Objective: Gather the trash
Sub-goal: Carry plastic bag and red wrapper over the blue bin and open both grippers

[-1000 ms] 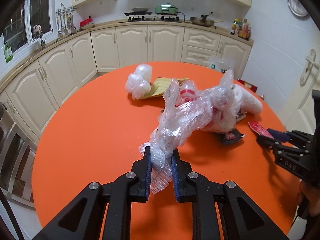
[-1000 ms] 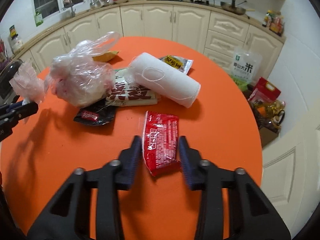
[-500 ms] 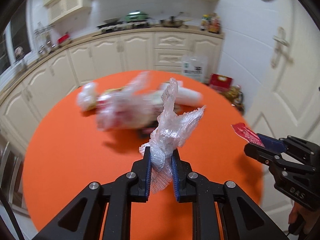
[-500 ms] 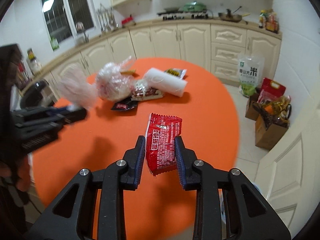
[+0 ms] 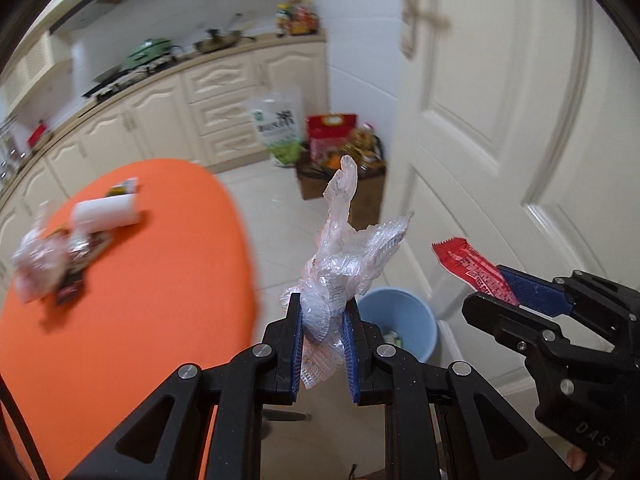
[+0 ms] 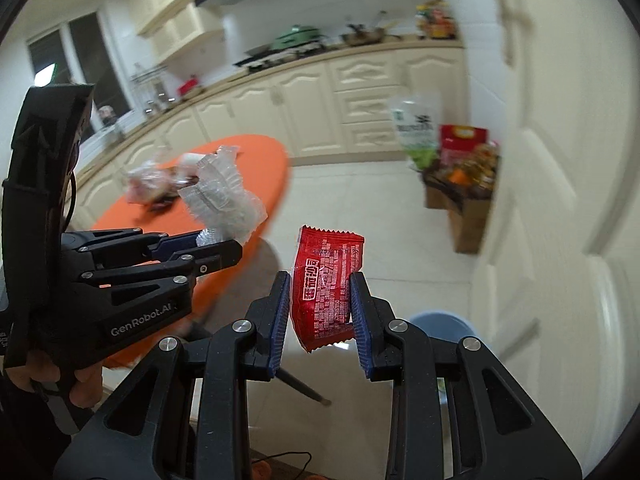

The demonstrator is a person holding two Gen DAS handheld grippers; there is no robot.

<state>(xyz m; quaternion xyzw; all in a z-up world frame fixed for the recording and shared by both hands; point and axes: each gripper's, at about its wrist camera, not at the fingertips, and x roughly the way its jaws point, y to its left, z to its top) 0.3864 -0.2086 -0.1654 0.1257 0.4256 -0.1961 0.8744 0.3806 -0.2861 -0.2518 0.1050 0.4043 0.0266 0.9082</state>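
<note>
left wrist view: left gripper (image 5: 323, 344) is clamped on a crumpled clear plastic wrap (image 5: 344, 264), most of it sticking up above the pads. it hangs past the edge of the orange table (image 5: 132, 320), over the floor, with the blue trash bin (image 5: 398, 322) just beyond and below. right gripper (image 5: 494, 292) shows at right, pinching a red snack wrapper (image 5: 468, 266). risk: the wrap is light and loose, so a release short of the rim could let it drift onto the tiles. vs a second ago: the view then faced the table and the trash pile; now it has swung toward the door and the bin has come into view. pile of bags and a white roll (image 5: 106, 212) stays on the table.

right wrist view: right gripper (image 6: 320, 312) is closed on the red snack wrapper (image 6: 326, 284), gripped by its edges and bowed between the pads. bin (image 6: 440, 322) is half hidden behind the right finger. left gripper (image 6: 212, 246) with the wrap (image 6: 224, 196) sits to the left. risk: the edge grip is thin, the wrapper may slip out early; both hands aiming at one bin could bump. earlier the wrapper lay on the table between the fingers, now it is lifted clear.
</note>
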